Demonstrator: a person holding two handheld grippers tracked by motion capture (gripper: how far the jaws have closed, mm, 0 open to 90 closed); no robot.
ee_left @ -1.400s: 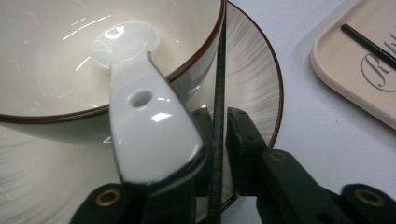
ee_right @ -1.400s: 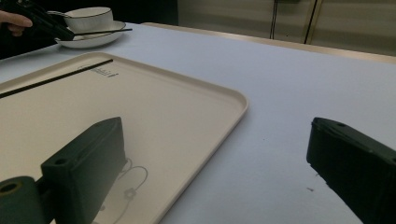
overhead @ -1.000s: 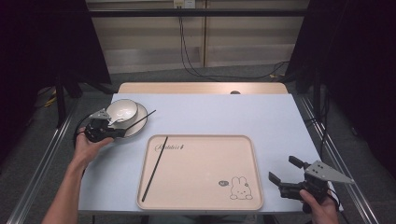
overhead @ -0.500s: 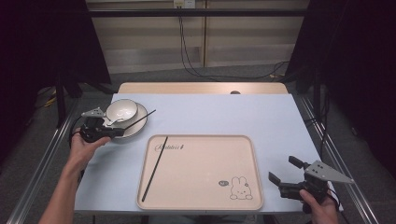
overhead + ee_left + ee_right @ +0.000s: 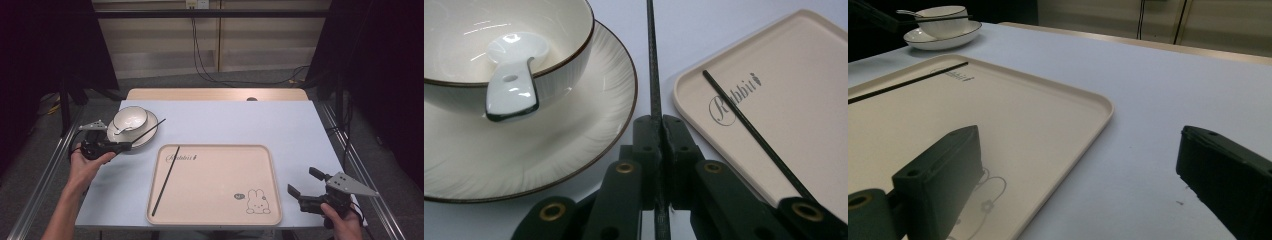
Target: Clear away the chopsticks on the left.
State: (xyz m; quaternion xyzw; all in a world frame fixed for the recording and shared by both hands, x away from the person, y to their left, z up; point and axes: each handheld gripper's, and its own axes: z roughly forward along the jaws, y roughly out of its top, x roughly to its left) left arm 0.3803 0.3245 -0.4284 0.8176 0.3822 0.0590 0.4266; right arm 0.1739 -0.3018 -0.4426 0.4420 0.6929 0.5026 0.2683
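My left gripper is shut on a black chopstick, at the table's left. The stick slants over the rim of a white plate. On that plate stands a white bowl with a white spoon in it. A second black chopstick lies on the left part of the beige tray. My right gripper is open at the tray's front right corner, with nothing between its fingers.
The tray has a rabbit drawing at its front right. Metal rails run along both sides of the pale blue table. Cables lie on the floor behind it.
My left hand has shifted slightly left with the chopstick held in the gripper. The right gripper has stayed where it was.
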